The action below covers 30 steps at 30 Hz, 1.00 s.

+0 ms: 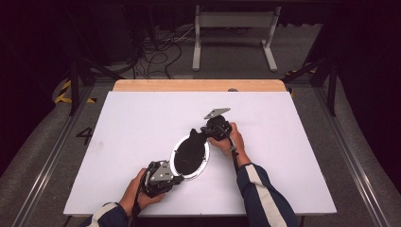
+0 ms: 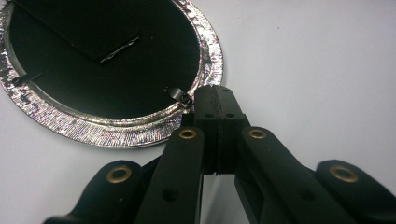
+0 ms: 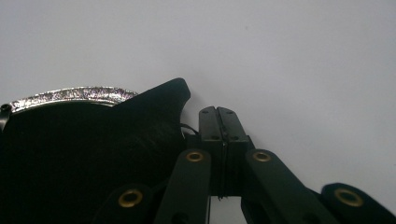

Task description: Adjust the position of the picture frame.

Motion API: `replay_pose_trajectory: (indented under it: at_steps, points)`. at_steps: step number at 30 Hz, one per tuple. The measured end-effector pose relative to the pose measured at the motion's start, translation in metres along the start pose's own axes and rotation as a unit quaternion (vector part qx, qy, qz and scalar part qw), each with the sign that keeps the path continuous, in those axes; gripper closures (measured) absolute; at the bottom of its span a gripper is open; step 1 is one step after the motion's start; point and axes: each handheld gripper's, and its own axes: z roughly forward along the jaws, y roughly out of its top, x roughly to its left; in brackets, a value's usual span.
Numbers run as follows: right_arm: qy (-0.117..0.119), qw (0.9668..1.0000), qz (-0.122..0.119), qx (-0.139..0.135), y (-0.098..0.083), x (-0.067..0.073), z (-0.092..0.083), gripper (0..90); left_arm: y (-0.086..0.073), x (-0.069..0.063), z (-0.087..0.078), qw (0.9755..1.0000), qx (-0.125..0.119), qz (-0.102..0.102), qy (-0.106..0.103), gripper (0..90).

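A round picture frame [image 1: 206, 161] with a glittery silver rim [image 2: 93, 133] lies face down on the white table [image 1: 142, 113], its black backing [image 2: 93, 70] up. My left gripper [image 1: 178, 177] sits at the frame's near edge, jaws shut with nothing seen between them. Its tips [image 2: 215, 91] rest against the rim beside a small metal turn clip [image 2: 180, 94]. My right gripper [image 1: 201, 133] is at the far edge, also shut. Its tips [image 3: 218, 112] stand just right of the raised black stand flap [image 3: 159, 102], with the rim [image 3: 70, 95] curving behind.
A wooden strip [image 1: 198, 85] runs along the table's far edge. Beyond it on the floor stand a white bench frame [image 1: 234, 28] and loose cables [image 1: 156, 52]. Metal rails [image 1: 352, 156] flank both sides. White surface stretches around the frame.
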Motion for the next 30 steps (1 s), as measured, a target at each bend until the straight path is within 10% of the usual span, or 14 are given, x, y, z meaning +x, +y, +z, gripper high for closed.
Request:
replay_pose_trajectory:
  at_steps: [26, 30]
  points:
    - [-0.006, 1.0000, 0.007, -0.004, -0.029, -0.014, -0.029, 90.0, -0.001, 0.018, -0.001, 1.0000, -0.002, 0.004, 0.000, 90.0]
    - [-0.013, 0.9999, 0.004, 0.000, -0.030, -0.014, -0.030, 90.0, -0.001, 0.014, -0.001, 0.9997, -0.003, -0.024, 0.007, 89.3]
